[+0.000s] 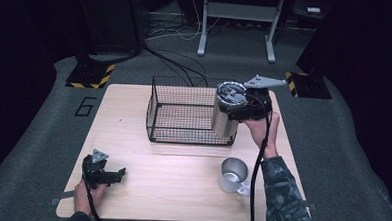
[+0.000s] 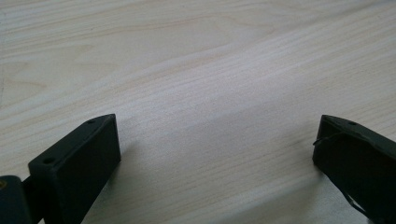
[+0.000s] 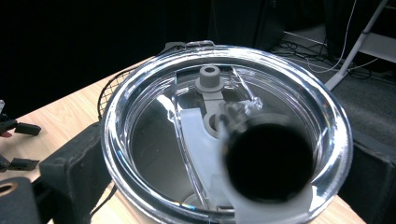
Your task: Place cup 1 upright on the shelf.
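Observation:
A steel tumbler with a clear lid hangs in the air over the right front corner of a black wire basket. My right gripper is shut on the tumbler just under its lid, one black jaw on each side. A steel mug with a handle stands on the table in front of the basket. My left gripper rests low at the table's front left, open, with bare wood between its jaws.
The wooden table has free room in its middle and left. Beyond its far edge lie cables, a metal stand and yellow-black striped floor plates.

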A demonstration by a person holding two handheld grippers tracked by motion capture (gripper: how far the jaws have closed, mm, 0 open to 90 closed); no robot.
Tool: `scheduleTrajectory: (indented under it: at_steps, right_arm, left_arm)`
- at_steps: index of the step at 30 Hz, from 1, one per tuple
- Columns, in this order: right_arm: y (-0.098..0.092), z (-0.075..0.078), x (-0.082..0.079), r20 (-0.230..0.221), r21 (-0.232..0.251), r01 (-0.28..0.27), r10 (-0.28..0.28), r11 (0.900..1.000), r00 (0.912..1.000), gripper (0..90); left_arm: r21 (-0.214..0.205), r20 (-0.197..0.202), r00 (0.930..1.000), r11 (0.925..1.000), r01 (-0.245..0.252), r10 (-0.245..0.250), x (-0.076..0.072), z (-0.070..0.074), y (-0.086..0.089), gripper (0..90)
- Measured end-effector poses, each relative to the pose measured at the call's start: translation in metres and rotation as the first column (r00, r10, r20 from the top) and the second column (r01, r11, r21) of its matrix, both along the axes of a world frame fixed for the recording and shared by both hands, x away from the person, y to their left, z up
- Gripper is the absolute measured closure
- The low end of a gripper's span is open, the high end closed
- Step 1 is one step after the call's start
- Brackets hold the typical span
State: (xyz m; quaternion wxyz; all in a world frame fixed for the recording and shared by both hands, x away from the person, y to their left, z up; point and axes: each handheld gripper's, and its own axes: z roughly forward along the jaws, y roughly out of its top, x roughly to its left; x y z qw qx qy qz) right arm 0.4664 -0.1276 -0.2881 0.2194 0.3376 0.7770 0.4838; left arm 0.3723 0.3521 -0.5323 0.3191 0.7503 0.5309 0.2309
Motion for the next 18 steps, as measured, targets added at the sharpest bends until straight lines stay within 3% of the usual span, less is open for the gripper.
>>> scheduleTrajectory:
  at_steps: [18]
  right_arm:
    - [0.012, -0.002, 0.024, -0.018, 0.003, 0.01, -0.01, 0.9999, 0.9998, 3.5]
  left_arm:
    - [0.0, -0.001, 1.0, 1.0, -0.001, 0.001, 0.0, 0.0, 0.0, 0.5]
